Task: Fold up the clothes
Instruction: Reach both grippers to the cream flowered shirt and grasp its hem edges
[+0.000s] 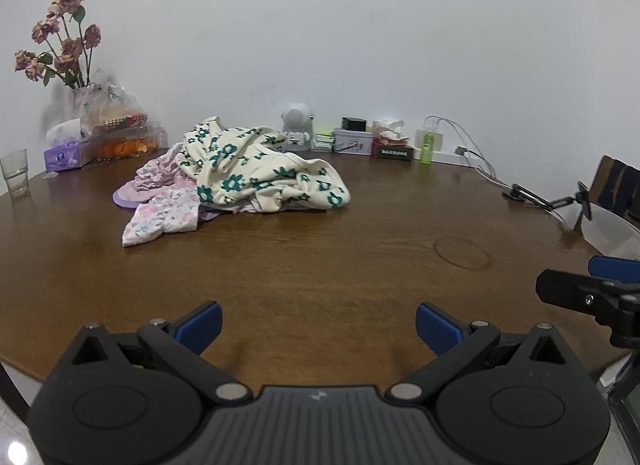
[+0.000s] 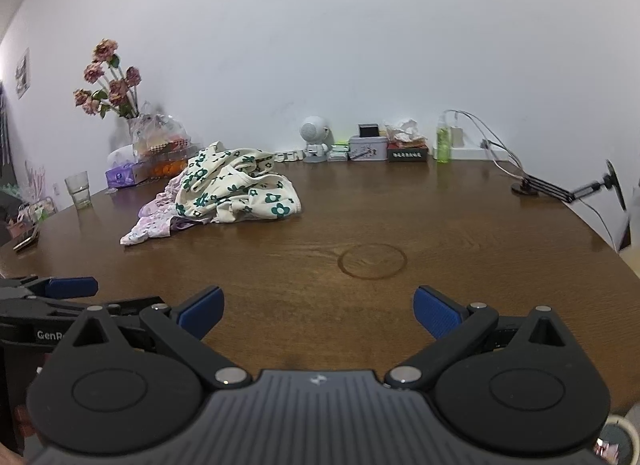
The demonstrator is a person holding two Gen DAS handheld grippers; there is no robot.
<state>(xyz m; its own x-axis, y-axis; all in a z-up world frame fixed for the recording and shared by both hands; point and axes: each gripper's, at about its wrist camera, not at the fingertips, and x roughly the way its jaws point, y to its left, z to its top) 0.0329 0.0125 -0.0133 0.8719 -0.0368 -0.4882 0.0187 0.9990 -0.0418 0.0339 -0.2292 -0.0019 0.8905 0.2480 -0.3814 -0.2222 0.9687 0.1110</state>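
Pre-grasp: both your left hand-held gripper (image 1: 318,323) and right hand-held gripper (image 2: 318,311) spread, empty; clothes pile (image 1: 248,173) ahead-left, reach for top garment.

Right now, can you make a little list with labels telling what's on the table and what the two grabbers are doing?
table: round brown wooden table
clothes: cream garment with green flowers heaped on a pink floral garment, unfolded
left gripper: fingers wide apart, empty, over bare wood
right gripper: fingers wide apart, empty, short of the pile
back edge: dried roses, tissue box, drinking glass, green bottle
folding: not started
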